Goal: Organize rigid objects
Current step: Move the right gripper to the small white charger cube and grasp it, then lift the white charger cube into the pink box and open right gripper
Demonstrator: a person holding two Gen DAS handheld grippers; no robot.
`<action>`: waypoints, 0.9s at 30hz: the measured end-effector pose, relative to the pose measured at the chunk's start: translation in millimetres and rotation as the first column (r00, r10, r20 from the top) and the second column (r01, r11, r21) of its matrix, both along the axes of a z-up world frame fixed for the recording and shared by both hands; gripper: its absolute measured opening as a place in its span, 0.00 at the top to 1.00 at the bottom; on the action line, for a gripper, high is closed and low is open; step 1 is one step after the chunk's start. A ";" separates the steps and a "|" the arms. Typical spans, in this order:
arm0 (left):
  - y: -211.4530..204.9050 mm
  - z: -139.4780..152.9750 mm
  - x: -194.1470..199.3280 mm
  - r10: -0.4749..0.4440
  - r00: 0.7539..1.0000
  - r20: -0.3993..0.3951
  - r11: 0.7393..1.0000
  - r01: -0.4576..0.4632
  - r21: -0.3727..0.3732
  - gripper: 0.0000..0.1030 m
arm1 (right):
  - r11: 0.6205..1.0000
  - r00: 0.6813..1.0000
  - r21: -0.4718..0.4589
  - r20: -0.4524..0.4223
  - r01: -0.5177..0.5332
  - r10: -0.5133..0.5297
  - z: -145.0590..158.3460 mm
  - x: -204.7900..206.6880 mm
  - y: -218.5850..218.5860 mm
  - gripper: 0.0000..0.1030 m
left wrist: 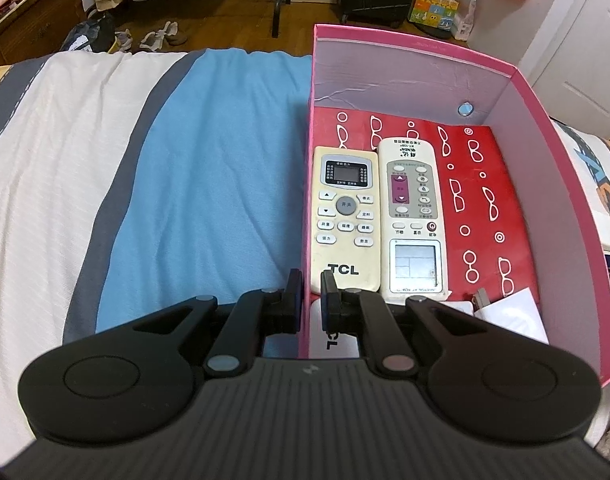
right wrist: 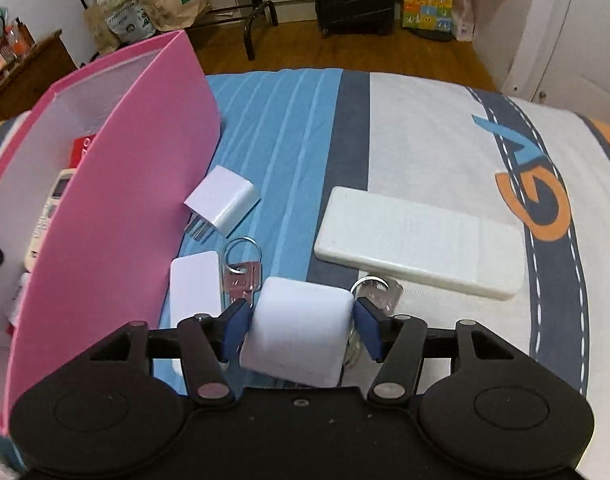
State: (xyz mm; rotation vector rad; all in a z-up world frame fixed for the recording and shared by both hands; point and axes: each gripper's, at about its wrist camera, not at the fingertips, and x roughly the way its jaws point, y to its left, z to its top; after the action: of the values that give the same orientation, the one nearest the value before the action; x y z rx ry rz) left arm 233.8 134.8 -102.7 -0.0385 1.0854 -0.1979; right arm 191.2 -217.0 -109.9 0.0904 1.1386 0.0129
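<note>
Holding item one: white charger block [right wrist: 299, 334], clamped between the blue pads [right wrist: 236, 328] of my right hand-held gripper [right wrist: 301, 330], jaws closed on its two side faces, block seemingly lifted just off the bed [right wrist: 425, 140].

Destination: pink box [right wrist: 117, 216], lying to the left of that gripper, its tall right wall between the block and the interior. I judge the move must go up and leftward over that wall.

Box contents, left wrist view: TCL remote [left wrist: 345, 216] and second white remote [left wrist: 415, 216] side by side along the left wall [left wrist: 308, 200], long axes running near to far. Free floor lies to their right.

Left hand-held gripper [left wrist: 311, 300]: jaws narrowly parted, straddling the box's left wall, gripping nothing I can confirm.

Still on the bed, near the right gripper: small plug adapter [right wrist: 223, 204], white card [right wrist: 195, 290], pink key on ring [right wrist: 245, 272], second key ring [right wrist: 375, 292], long white remote [right wrist: 419, 242], long axis left to right.
</note>
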 end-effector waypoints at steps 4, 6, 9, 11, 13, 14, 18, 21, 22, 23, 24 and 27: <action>1.0 0.8 0.1 -0.001 1.000 0.001 1.000 0.001 -0.002 0.92 | 1.000 1.000 -0.021 0.001 -0.006 0.006 -5.3 -2.8 1.3 0.37; 1.2 0.9 -0.1 -0.002 1.000 0.003 1.000 0.002 -0.002 0.92 | 1.000 1.000 -0.019 0.012 0.002 -0.002 -4.0 -5.2 0.6 0.38; 2.0 0.9 0.1 0.001 1.000 0.000 1.000 -0.001 -0.008 0.92 | 1.000 0.999 -0.003 0.043 -0.002 0.002 0.0 -12.9 -1.9 0.38; 2.5 1.4 -0.2 0.003 1.000 0.000 1.000 -0.003 -0.010 0.92 | 1.000 0.998 0.010 0.069 0.000 -0.001 5.3 -19.6 -3.7 0.39; 2.5 1.8 -0.8 0.001 1.000 0.002 1.000 -0.001 -0.007 0.92 | 1.000 0.993 0.029 0.115 0.004 -0.007 13.7 -29.1 -4.2 0.39; 2.6 2.1 -1.0 0.001 1.000 0.002 1.000 -0.001 -0.006 0.92 | 0.999 0.990 0.031 0.141 0.009 -0.013 17.3 -34.1 -3.1 0.40; 2.9 2.9 -2.0 0.005 1.000 0.002 1.000 -0.005 -0.008 0.92 | 1.000 0.969 -0.004 0.248 0.015 -0.013 22.1 -60.9 14.7 0.40; 3.7 5.4 -4.5 0.006 1.000 0.008 1.000 -0.006 -0.008 0.92 | 1.000 0.958 0.016 0.287 -0.001 -0.004 27.2 -68.0 21.0 0.40; 4.1 5.7 -4.7 0.007 1.000 0.009 1.000 -0.007 -0.010 0.92 | 1.000 0.953 0.010 0.302 -0.006 0.003 30.4 -69.4 23.1 0.40; 4.8 5.8 -4.7 0.008 1.000 0.009 1.000 -0.007 -0.013 0.92 | 1.000 0.946 -0.003 0.324 -0.012 0.012 35.7 -72.1 25.2 0.40; 5.6 5.8 -4.5 0.009 1.000 0.007 1.000 -0.009 -0.016 0.92 | 1.000 0.936 -0.019 0.352 -0.015 0.021 42.8 -76.2 28.0 0.40; 5.7 5.7 -4.1 0.010 1.000 0.007 1.000 -0.010 -0.016 0.92 | 1.000 0.901 -0.026 0.432 -0.010 0.021 69.2 -88.5 33.7 0.40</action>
State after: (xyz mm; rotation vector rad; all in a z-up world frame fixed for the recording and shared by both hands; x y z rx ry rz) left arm 229.7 140.5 -97.0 -0.0573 1.0765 -0.1979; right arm 102.7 -183.3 -40.7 0.0535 0.6921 0.0323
